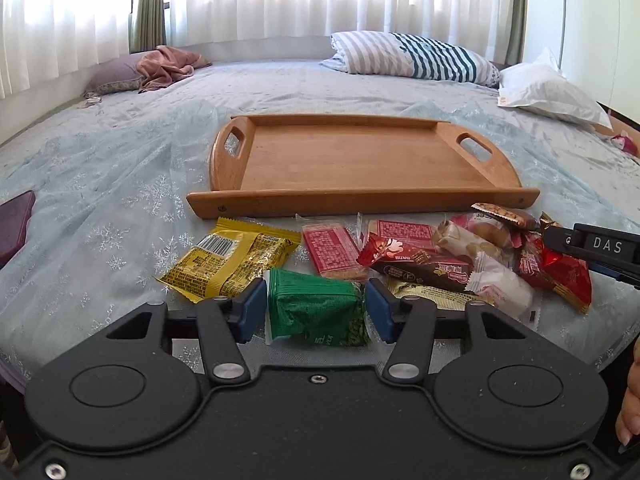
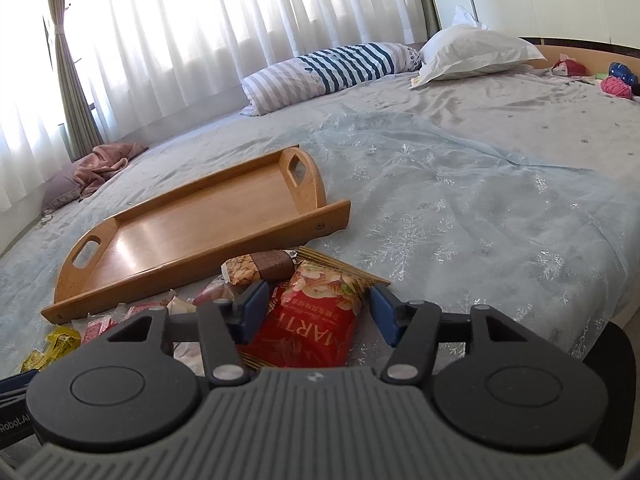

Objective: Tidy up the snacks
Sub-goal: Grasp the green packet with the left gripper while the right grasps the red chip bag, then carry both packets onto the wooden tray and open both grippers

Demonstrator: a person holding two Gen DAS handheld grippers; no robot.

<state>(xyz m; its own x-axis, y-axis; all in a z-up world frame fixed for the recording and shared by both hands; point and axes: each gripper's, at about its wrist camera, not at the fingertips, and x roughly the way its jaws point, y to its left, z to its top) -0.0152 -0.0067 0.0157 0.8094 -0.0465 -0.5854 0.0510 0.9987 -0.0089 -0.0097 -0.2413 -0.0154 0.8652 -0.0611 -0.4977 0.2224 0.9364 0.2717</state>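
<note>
i'm looking across a bed [image 1: 120, 168] under a pale snowflake cover, curtains bright behind it. my left gripper [image 1: 316, 308] has its blue pads against both ends of the green packet [image 1: 316, 312], pinching it where it lies at the near edge of the snack pile [image 1: 440, 256]. my right gripper [image 2: 316, 312] straddles the red packet [image 2: 316, 320], pads spread with a gap on the right side, so not gripping yet. to do this well i'd squeeze just enough that the foil doesn't slip, lift straight up clear of the neighbouring wrappers, then carry forward over the near rail. the wooden tray [image 1: 360, 196] sits just beyond the pile and holds nothing; every snack is on the cover.
</note>
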